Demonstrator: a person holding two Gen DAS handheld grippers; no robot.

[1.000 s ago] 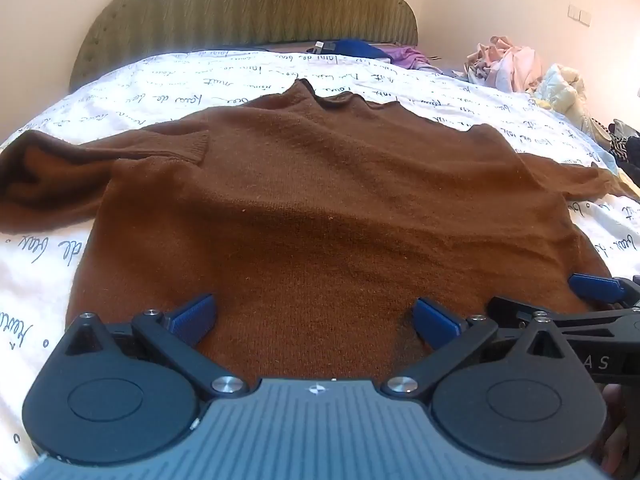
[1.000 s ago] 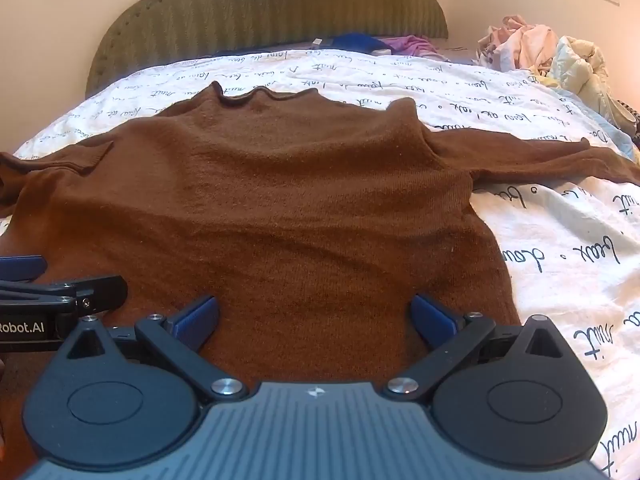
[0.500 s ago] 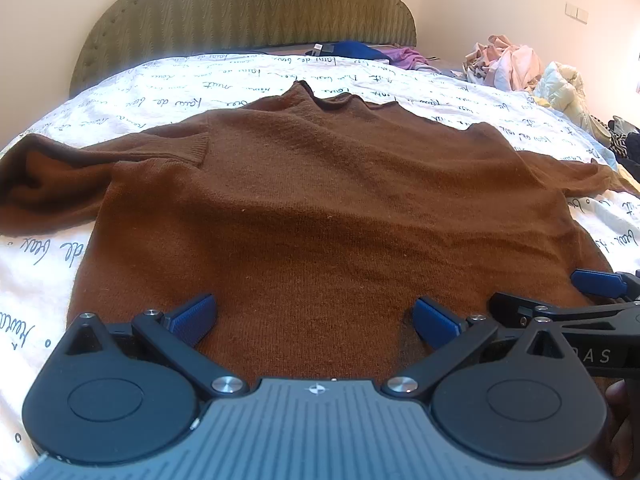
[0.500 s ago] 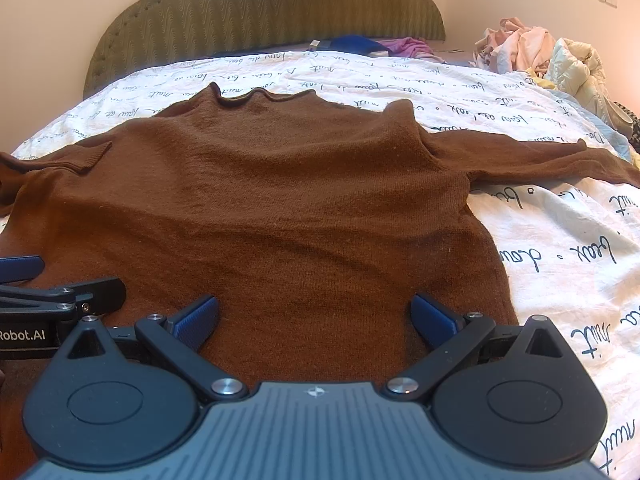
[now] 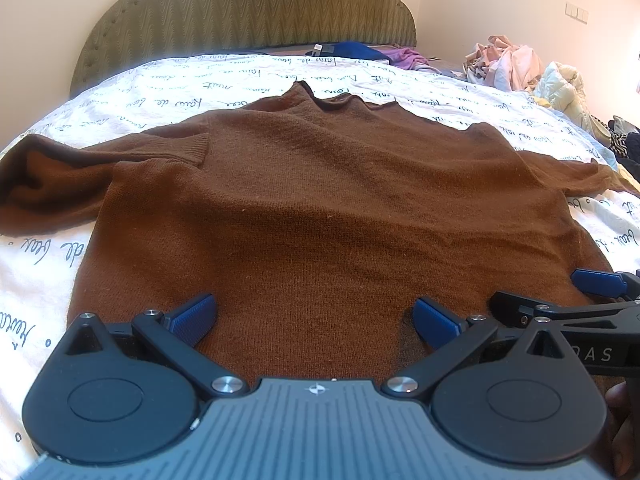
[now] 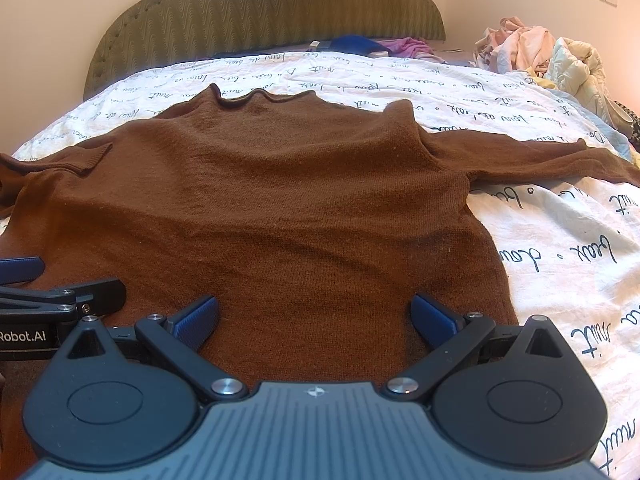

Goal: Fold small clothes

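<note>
A brown knit sweater lies flat on the bed, collar away from me, hem toward me; it also shows in the right wrist view. Its left sleeve is bunched and folded back; its right sleeve stretches out to the right. My left gripper is open and empty, low over the hem's left part. My right gripper is open and empty over the hem's right part. Each gripper shows at the edge of the other's view, the right one and the left one.
The bed has a white cover with script lettering and a green padded headboard. A pile of loose clothes sits at the far right. Blue and purple items lie near the headboard.
Both grippers have stayed open near the hem; the views have shifted only slightly. The sweater has not moved.
</note>
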